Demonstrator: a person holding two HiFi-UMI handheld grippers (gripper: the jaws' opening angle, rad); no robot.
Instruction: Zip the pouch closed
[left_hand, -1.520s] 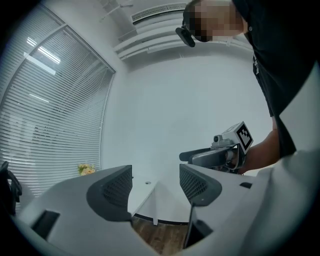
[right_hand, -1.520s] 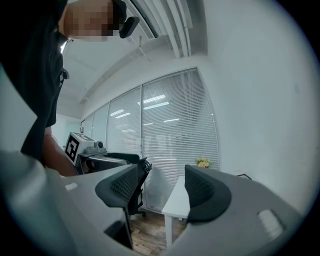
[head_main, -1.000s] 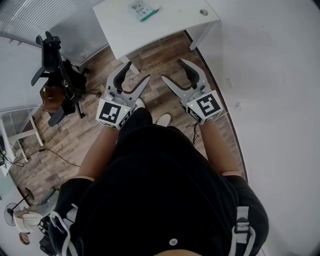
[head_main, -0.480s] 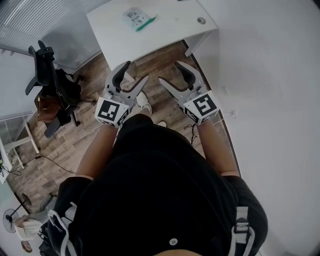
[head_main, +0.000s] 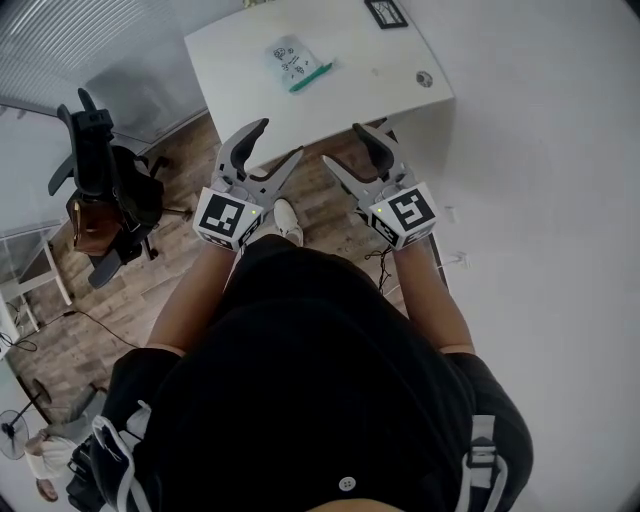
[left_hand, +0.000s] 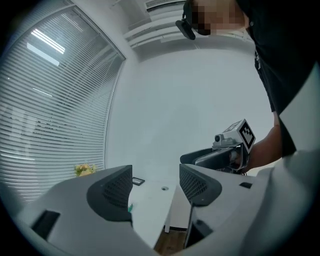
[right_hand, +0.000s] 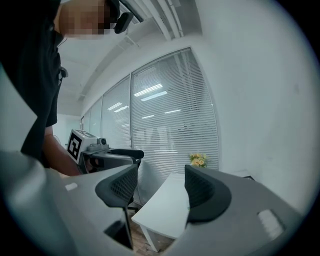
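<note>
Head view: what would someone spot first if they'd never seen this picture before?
The left gripper and right gripper stick out in front of the person over the wooden floor. Their jaws are apart and empty, and each carries a black-and-white marker cube. Ahead of them a small pouch with a green edge lies untouched on the white table.

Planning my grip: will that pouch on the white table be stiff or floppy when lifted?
Probably floppy: the pouch lies flat and thin on the table. Likely light, so a push may slide it across the smooth top. Its green edge may be firmer.
</note>
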